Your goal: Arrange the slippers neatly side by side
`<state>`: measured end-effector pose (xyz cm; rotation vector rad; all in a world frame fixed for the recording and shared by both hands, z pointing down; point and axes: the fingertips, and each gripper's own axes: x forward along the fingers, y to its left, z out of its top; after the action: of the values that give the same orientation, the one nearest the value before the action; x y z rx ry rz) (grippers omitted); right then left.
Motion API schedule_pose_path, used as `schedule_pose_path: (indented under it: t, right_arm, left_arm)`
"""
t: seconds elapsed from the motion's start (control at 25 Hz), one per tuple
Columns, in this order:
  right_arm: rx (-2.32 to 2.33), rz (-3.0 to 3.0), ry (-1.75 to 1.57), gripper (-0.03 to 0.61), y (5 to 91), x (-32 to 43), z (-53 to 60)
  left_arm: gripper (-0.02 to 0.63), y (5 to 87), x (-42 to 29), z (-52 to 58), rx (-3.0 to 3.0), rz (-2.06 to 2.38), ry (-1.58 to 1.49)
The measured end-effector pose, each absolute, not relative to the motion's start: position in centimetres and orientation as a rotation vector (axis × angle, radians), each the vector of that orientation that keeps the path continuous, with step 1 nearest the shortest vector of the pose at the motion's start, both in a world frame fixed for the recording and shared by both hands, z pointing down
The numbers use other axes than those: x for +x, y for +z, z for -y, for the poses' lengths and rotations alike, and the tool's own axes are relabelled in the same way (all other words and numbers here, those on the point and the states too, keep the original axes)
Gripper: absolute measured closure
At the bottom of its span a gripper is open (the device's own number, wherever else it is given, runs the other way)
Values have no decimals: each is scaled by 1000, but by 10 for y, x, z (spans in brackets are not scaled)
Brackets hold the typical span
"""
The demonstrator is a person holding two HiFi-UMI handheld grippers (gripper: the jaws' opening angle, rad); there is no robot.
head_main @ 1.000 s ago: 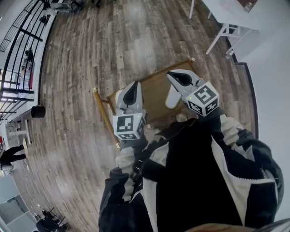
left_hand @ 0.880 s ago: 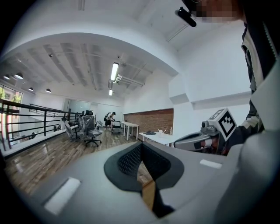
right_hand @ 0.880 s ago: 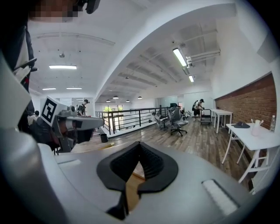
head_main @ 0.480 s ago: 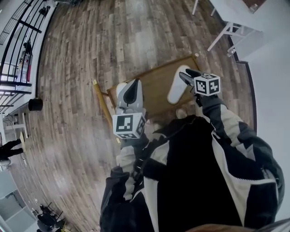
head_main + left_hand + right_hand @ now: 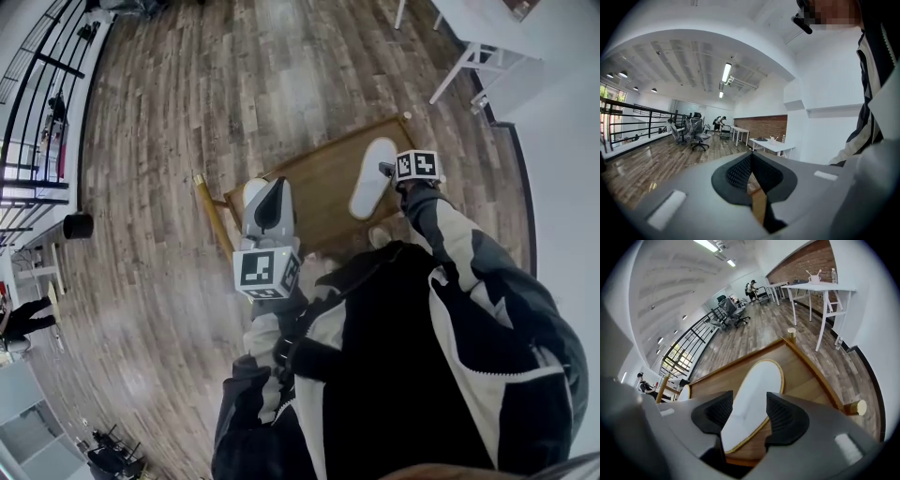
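One white slipper (image 5: 372,178) with a yellowish rim lies sole up on the right part of a low wooden platform (image 5: 319,202). My right gripper (image 5: 386,171) is down at its near end. In the right gripper view the slipper (image 5: 754,399) lies between and below the jaws of the right gripper (image 5: 750,411). Those jaws have just been opening; they stand wide and the pads do not press on it. The second white slipper (image 5: 251,192) (image 5: 684,392) lies at the platform's left, partly hidden by my left gripper (image 5: 272,202) (image 5: 751,164), which is shut on nothing and points about level.
The platform has a raised wooden rim with brass-topped corner posts (image 5: 791,333). A white table (image 5: 478,37) stands on the wood floor at the far right, with a white wall beside it. A black railing (image 5: 37,103) and a dark bin (image 5: 78,226) are at the left. Office chairs (image 5: 696,131) stand far off.
My right gripper dropped from above the platform to the near end of the right slipper, rolled over, and its jaws opened. The left gripper stayed in place, shut.
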<state>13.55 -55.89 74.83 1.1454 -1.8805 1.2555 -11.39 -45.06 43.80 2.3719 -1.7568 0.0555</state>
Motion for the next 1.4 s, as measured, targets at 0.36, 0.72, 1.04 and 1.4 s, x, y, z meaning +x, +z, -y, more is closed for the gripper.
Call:
schedule_pose_path:
  t: [0.36, 0.72, 1.04, 1.4]
  right_arm:
    - [1088, 1759, 1276, 360, 782, 119, 550]
    - [1024, 1746, 1253, 549, 791, 116, 538]
    - [1017, 1824, 1246, 549, 774, 112, 540]
    - [927, 2022, 1133, 551, 715, 76, 545]
  left_arm:
    - [595, 449, -110, 454, 2383, 1724, 112]
    - [596, 454, -103, 447, 2384, 1693, 121]
    - [595, 456, -98, 441, 2389, 1678, 98]
    - [595, 454, -97, 440, 2395, 1674, 62]
